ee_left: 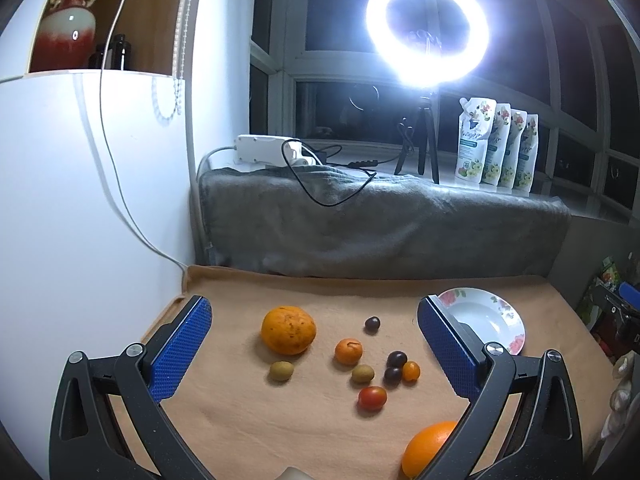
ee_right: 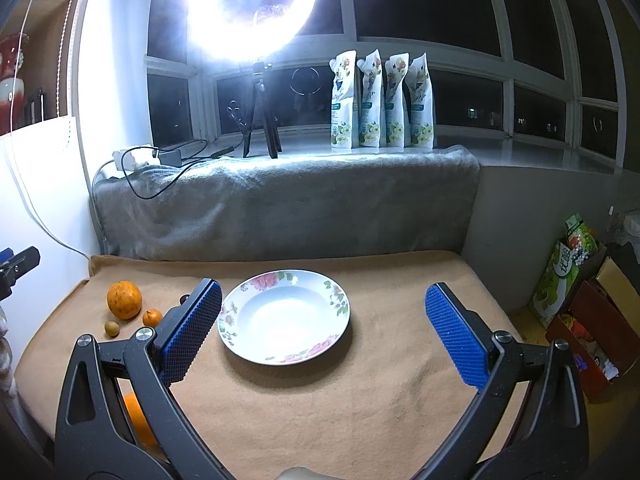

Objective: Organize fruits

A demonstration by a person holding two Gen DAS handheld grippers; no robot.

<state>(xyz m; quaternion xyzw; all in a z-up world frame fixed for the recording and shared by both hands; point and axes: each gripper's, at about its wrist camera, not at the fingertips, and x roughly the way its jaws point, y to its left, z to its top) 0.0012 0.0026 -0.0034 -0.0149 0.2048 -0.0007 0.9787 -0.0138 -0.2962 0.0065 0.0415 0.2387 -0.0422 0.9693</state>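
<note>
Fruits lie on a tan cloth: a large speckled orange, a small mandarin, two green-brown fruits, dark grapes, a tiny orange tomato, a red tomato and a smooth orange at the bottom. My left gripper is open and empty above them. An empty white floral plate lies to the right. In the right wrist view my right gripper is open and empty around the plate; the speckled orange lies at the left.
A grey blanket covers the ledge behind the cloth, with a ring light on a tripod, a power strip with cables and several refill pouches. A white wall stands at the left. Boxes stand beyond the cloth's right edge.
</note>
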